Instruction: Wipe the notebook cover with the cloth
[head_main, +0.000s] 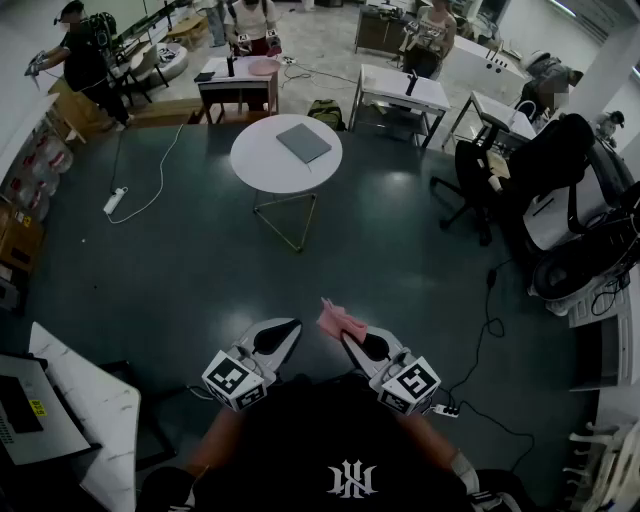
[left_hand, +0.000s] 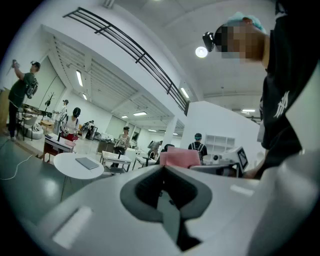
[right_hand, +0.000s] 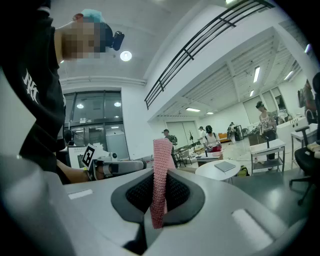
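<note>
A grey notebook (head_main: 303, 142) lies flat on the round white table (head_main: 260, 160) far ahead of me; it also shows small in the left gripper view as the notebook (left_hand: 87, 163) and in the right gripper view as the notebook (right_hand: 224, 166). My right gripper (head_main: 345, 330) is shut on a pink cloth (head_main: 337, 319), which stands up between its jaws as the cloth (right_hand: 161, 180). My left gripper (head_main: 288, 327) is held beside it, jaws closed with nothing between them. Both are held close to my body, well short of the table.
Rectangular white tables (head_main: 403, 90) and a pink-topped desk (head_main: 240, 75) stand beyond the round table, with several people around. A black office chair (head_main: 475, 180) and a power strip with cable (head_main: 114, 200) are on the dark floor. A white desk (head_main: 75, 400) sits at my left.
</note>
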